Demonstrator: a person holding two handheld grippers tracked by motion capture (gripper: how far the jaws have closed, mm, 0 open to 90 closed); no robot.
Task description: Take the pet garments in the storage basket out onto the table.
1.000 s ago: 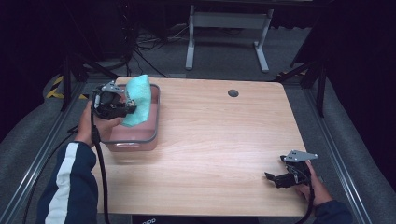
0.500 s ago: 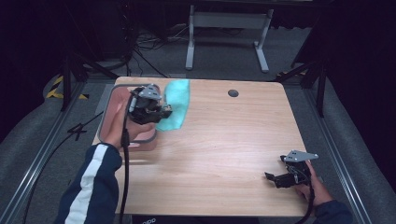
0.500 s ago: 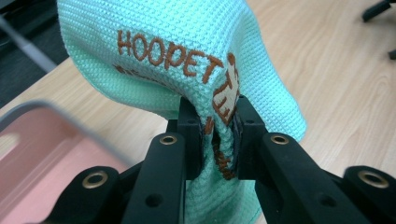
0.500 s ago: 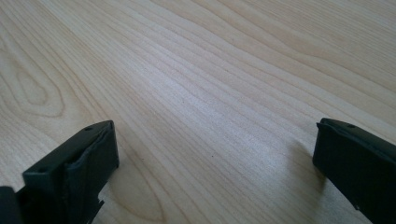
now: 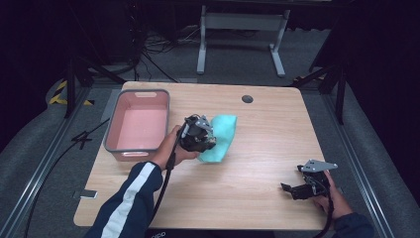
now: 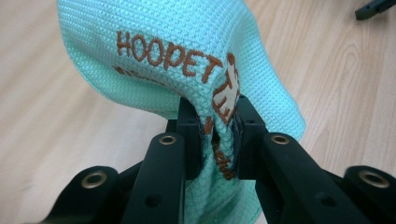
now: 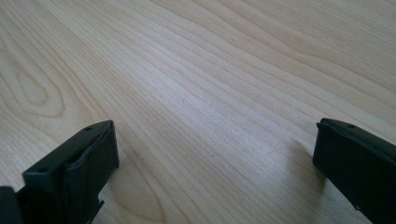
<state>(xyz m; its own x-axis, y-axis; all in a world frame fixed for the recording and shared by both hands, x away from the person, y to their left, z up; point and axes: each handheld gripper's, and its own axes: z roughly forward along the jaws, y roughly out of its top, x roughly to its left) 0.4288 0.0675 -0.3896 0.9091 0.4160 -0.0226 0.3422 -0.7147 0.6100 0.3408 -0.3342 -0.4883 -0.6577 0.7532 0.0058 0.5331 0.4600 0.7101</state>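
The left hand-held gripper (image 6: 212,135) has its jaws pressed together on a bunched fold of the teal cloth (image 6: 187,60), pinching it near one edge where brown stitched lettering runs. The cloth hangs ahead of and around the jaws, its free end draping beyond them onto the desk (image 6: 56,116). Judgement: the waffle-weave fabric is light, soft and limp; it will sag and trail from any single pinch, is not fragile, and offers enough texture not to slip. A hem or corner is the sound place to take hold, a second pinch being needed to spread it flat. The left gripper view gives the weave, the lettering and the depth of the bite; the high view does not, but shows a pink basin (image 5: 140,124) behind this gripper, beside the person's wrist. The right hand-held gripper (image 7: 210,154) rests well apart, near the desk's edge, jaws spread over bare wood, holding nothing.
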